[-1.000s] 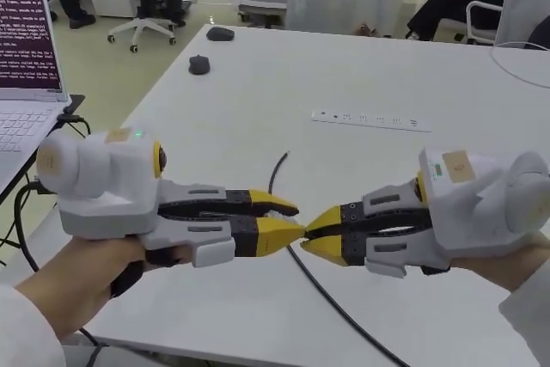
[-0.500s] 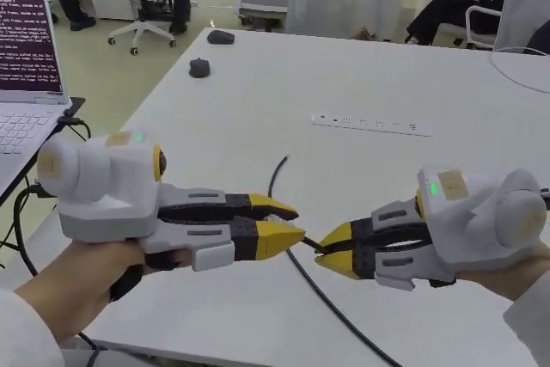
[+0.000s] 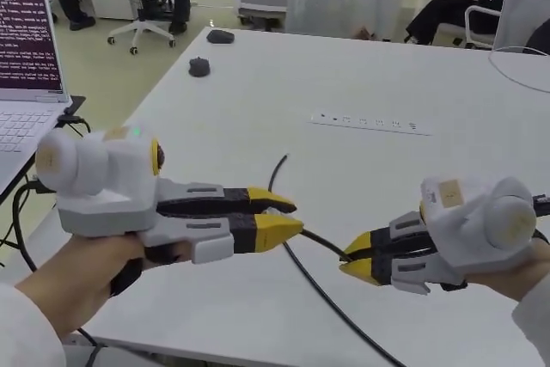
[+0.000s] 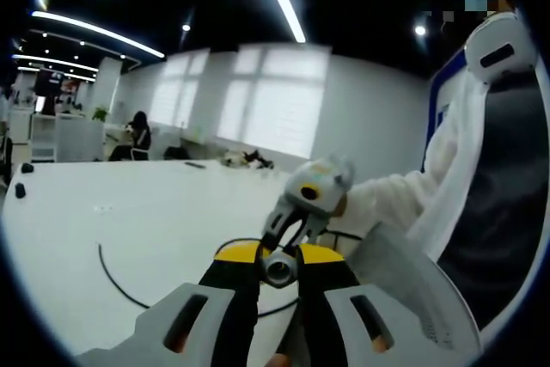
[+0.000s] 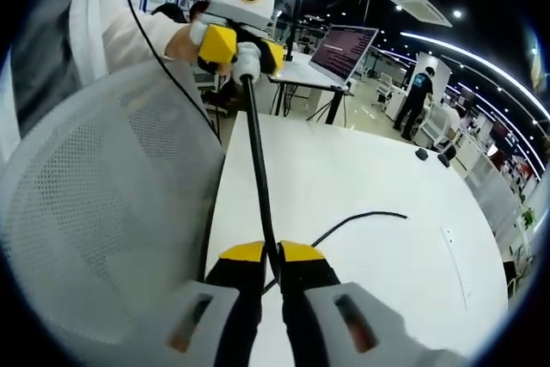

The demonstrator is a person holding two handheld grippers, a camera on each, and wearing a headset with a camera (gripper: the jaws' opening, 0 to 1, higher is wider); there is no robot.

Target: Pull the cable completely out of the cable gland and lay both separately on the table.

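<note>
My left gripper (image 3: 296, 217) hovers over the near part of the white table (image 3: 258, 100), shut on the small grey cable gland (image 4: 279, 266). The black cable (image 3: 322, 242) leaves the gland and runs taut to my right gripper (image 3: 345, 262), which is shut on it a short way off. In the right gripper view the cable (image 5: 258, 161) climbs straight from my jaws to the gland (image 5: 245, 53) in the left gripper (image 5: 232, 40). Slack cable (image 3: 277, 174) curves over the table below. The right gripper (image 4: 309, 199) faces the left gripper's camera.
A white power strip (image 3: 365, 122) lies mid-table, with two dark mice (image 3: 199, 64) (image 3: 220, 34) at the far left corner. A laptop (image 3: 21, 49) stands on the left. Office chairs and seated people are beyond the table. A white mesh chair (image 5: 103, 195) is close behind.
My right gripper has moved right and down, away from the left one, with the cable in it. A stretch of black cable now shows between the two tips. The left gripper holds still.
</note>
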